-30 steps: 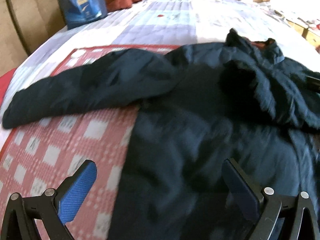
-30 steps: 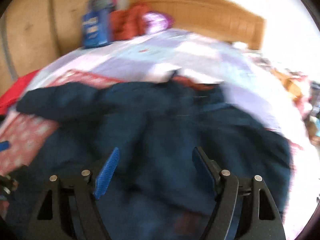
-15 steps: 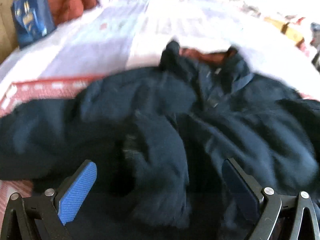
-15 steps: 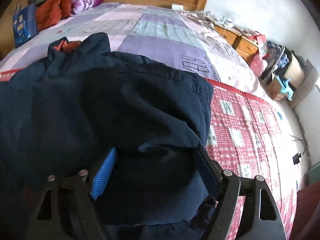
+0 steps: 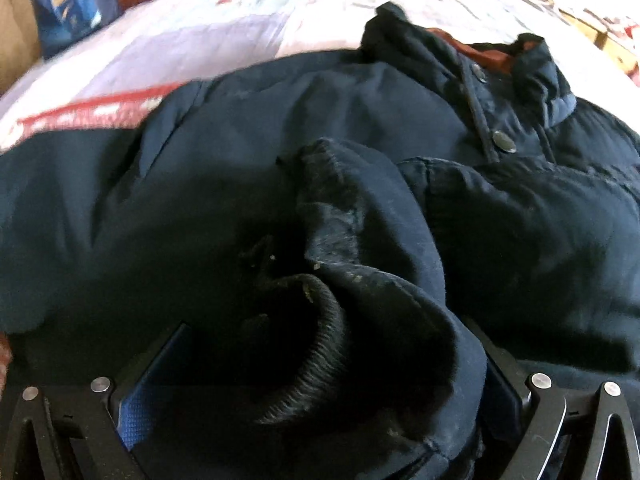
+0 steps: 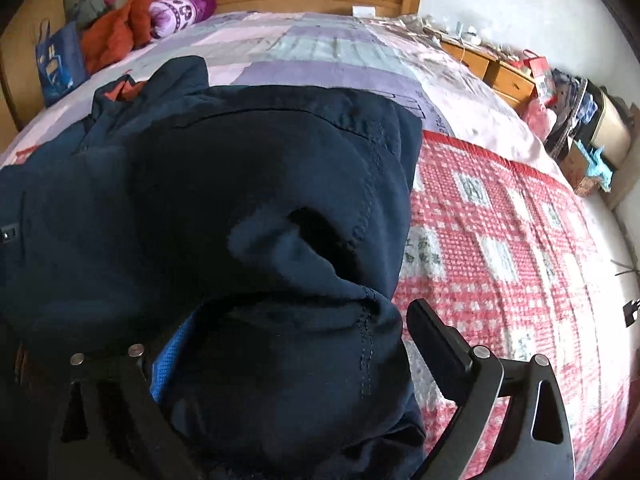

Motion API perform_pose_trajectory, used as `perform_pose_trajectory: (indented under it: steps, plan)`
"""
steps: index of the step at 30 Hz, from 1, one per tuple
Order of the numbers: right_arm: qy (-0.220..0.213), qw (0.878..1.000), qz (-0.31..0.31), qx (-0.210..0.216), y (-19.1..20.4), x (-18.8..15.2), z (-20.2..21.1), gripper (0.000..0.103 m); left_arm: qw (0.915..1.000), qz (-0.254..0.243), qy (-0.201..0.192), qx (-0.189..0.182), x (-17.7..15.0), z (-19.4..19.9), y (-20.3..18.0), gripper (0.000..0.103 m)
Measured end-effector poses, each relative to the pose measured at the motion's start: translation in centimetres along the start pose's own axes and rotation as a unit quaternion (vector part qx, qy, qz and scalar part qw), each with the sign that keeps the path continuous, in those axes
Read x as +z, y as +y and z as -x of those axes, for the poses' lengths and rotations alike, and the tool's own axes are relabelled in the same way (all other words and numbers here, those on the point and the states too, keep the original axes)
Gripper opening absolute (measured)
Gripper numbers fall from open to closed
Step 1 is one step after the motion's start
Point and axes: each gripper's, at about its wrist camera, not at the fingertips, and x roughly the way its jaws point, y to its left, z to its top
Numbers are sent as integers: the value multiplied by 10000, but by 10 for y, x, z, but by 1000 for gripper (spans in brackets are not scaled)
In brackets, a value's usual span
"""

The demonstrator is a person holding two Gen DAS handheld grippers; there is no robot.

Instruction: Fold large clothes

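Lying spread on the bed, the navy jacket is judged soft, padded and bulky; firm hold is best taken at seams or the ribbed cuff, not the smoother shell. The cuff is bunched between the widely spread jaws of the left gripper; whether it is pinched cannot be told. A folded edge sits within the right gripper, whose jaws are opening, one finger clear of cloth. Beneath the jacket, a red checked quilt is seen.

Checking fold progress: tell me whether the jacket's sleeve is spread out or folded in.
Folded in: the ribbed cuff lies across the jacket front, below the collar.
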Motion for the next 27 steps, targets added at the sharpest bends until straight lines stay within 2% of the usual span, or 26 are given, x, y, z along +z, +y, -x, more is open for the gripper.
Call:
perform_pose_trajectory:
  steps: [3, 6, 8, 9, 12, 13, 16, 18, 19, 21, 22, 23, 24, 26, 27]
  plan:
    - [-24, 10000, 6, 1, 1, 1, -3, 101, 10000, -10, -49, -11, -2, -3, 5, 103]
    - [-89, 9997, 164, -185, 6, 3, 8, 101, 9998, -86, -57, 179, 1, 0, -1, 103]
    - [-348, 9965, 456, -612, 17, 6, 30, 101, 9994, -90, 42, 327, 6, 9, -4, 103]
    - [-627, 9935, 571, -757, 23, 7, 47, 100, 9994, -99, -6, 338, 10, 21, -7, 103]
    - [-1382, 9858, 703, -645, 38, 16, 83, 101, 9981, -202, -577, 40, 23, 58, -19, 103]
    - [-1453, 9852, 771, -486, 47, 26, 86, 101, 9971, -249, -720, -24, 27, 66, -25, 103]
    - [-1065, 9901, 873, -287, 71, 53, 65, 101, 9963, -405, -751, -76, 43, 65, -47, 103]
    - [-793, 9947, 635, -171, 75, 66, 47, 100, 9971, -442, -622, 8, 53, 50, -58, 103]
    - [-621, 9966, 463, -290, 72, 69, 34, 98, 9974, -443, -555, 72, 55, 44, -59, 103]
    - [-99, 9985, 203, -493, 58, 66, 4, 94, 9980, -405, -227, 422, 57, 19, -55, 103]
    - [136, 9986, 123, -488, 47, 59, -10, 93, 9974, -317, 85, 643, 55, 1, -44, 103]
    - [129, 9990, 111, -425, 45, 54, -14, 93, 9974, -134, 295, 642, 50, -10, -28, 103]
    - [84, 9991, 134, -382, 40, 51, -15, 92, 9980, 144, 390, 476, 45, -17, -13, 103]
    - [74, 9993, 195, -307, 36, 47, -18, 92, 9971, 593, 394, 269, 38, -20, 10, 103]
    - [92, 9994, 187, -270, 34, 47, -20, 92, 9978, 505, 329, 259, 35, -19, 12, 103]
